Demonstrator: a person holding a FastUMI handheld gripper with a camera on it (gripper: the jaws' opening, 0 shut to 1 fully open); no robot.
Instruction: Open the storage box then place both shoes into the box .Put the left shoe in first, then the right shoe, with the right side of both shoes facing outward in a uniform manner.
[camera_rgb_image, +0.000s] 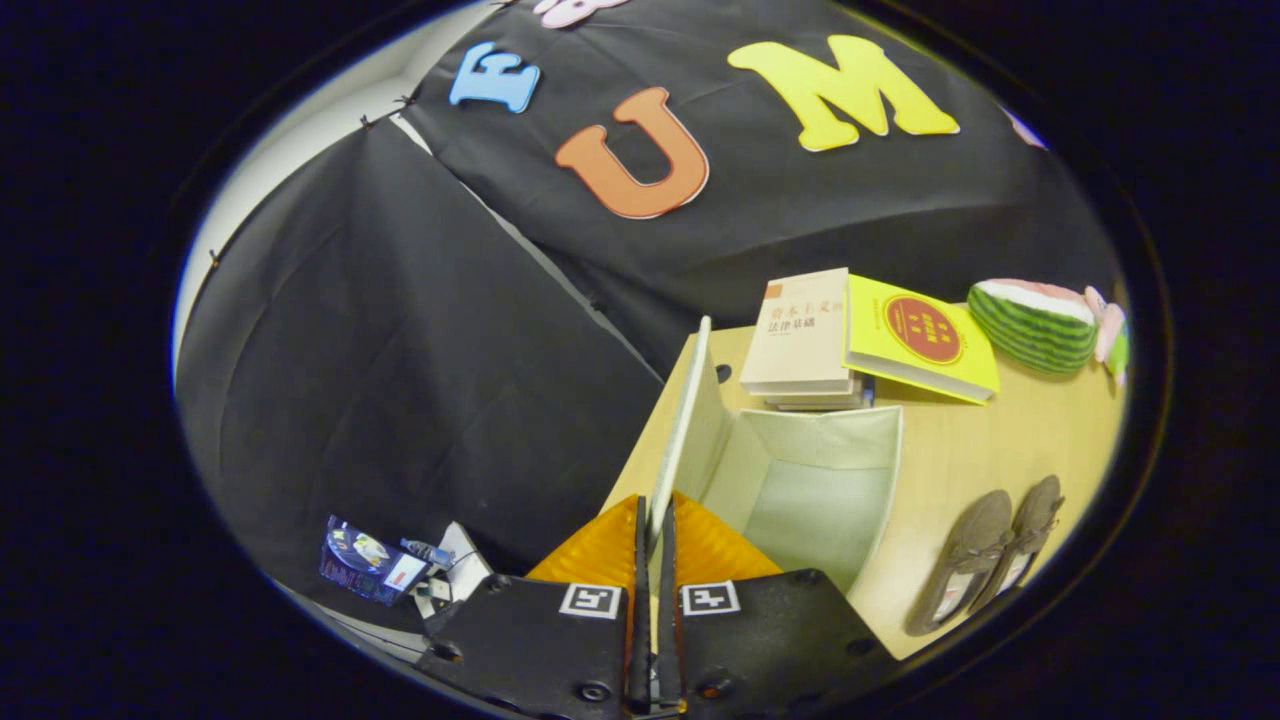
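Gripper view, lower centre: claw (652, 560) clamped on lid (682, 430), storage box (815, 480) open; both shoes (985, 560) waiting lower right on tabletop (1000, 450).

Hidden or unclear, as seen from my gripper (652, 520):
- Lid (680, 430) of the storage box (810, 480): seen edge-on; its lower end is lost between my fingers, which are pinched on it.
- Box floor: near part hidden behind my gripper body.
- Shoes (985, 560): heels cut off; left and right not distinguishable.
- Books (800, 335): lower volumes of the stack covered.
- Small packets (375, 560) off the table: too small to identify.
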